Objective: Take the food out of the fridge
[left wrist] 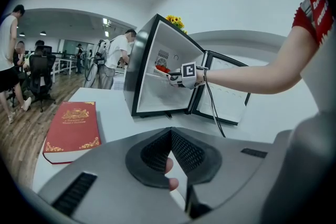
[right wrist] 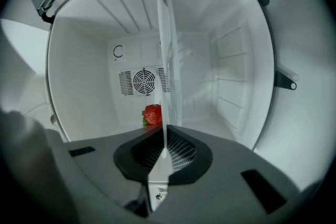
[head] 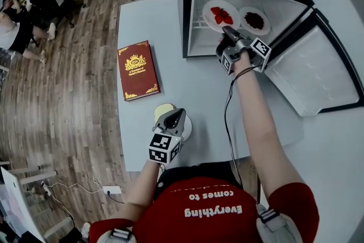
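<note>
The small fridge (head: 192, 25) stands open on the grey table. Inside are a white plate of strawberries (head: 211, 23) and a second plate with dark red food (head: 254, 20). My right gripper (head: 229, 34) reaches into the fridge and is shut on the strawberry plate's near rim. In the right gripper view that plate (right wrist: 167, 60) runs edge-on between the pads of my right gripper (right wrist: 164, 141), with a strawberry (right wrist: 153, 114) on it. My left gripper (head: 177, 116) hangs over the table's front edge, jaws shut at the tips (left wrist: 169, 136), nothing seen held.
The fridge door (head: 318, 68) lies swung open to the right. A red book (head: 137, 69) rests left of the fridge. Under my left gripper sit a white dish (head: 186, 129) and something pale yellow (head: 162, 110). People and office chairs are at the far left.
</note>
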### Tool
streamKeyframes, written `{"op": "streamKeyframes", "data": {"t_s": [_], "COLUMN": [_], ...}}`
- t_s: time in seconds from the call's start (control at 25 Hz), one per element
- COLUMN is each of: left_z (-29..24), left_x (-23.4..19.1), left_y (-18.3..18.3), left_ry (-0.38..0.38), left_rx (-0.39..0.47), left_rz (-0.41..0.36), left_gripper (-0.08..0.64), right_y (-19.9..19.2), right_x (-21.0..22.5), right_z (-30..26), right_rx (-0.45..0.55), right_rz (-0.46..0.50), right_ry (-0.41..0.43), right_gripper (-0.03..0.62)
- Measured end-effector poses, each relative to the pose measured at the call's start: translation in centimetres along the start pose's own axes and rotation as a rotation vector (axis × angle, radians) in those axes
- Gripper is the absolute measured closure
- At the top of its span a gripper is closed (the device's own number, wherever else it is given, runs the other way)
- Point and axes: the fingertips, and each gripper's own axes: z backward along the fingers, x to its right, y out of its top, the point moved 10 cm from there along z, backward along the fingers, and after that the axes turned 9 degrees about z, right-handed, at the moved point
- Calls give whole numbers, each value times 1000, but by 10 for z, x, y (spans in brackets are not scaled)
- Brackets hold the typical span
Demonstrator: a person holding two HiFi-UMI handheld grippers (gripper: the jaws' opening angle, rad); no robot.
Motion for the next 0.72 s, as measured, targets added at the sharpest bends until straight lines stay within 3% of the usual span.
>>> {"op": "streamKeyframes", "data": {"t_s": [0.28,0.72], "left_z": [8,29], "left_x": [6,18], "left_y": [5,4], "left_ry": [0,0], "left_rx": [22,56], "left_rz": [-22,-38], "left_gripper": [558,558], "right_y": [-2,-34], "right_x": [-18,-45], "right_z": [24,106], "right_rx": [-32,-123], "right_rz": [32,68], "right_ry": [32,162], "right_gripper": [568,568]}}
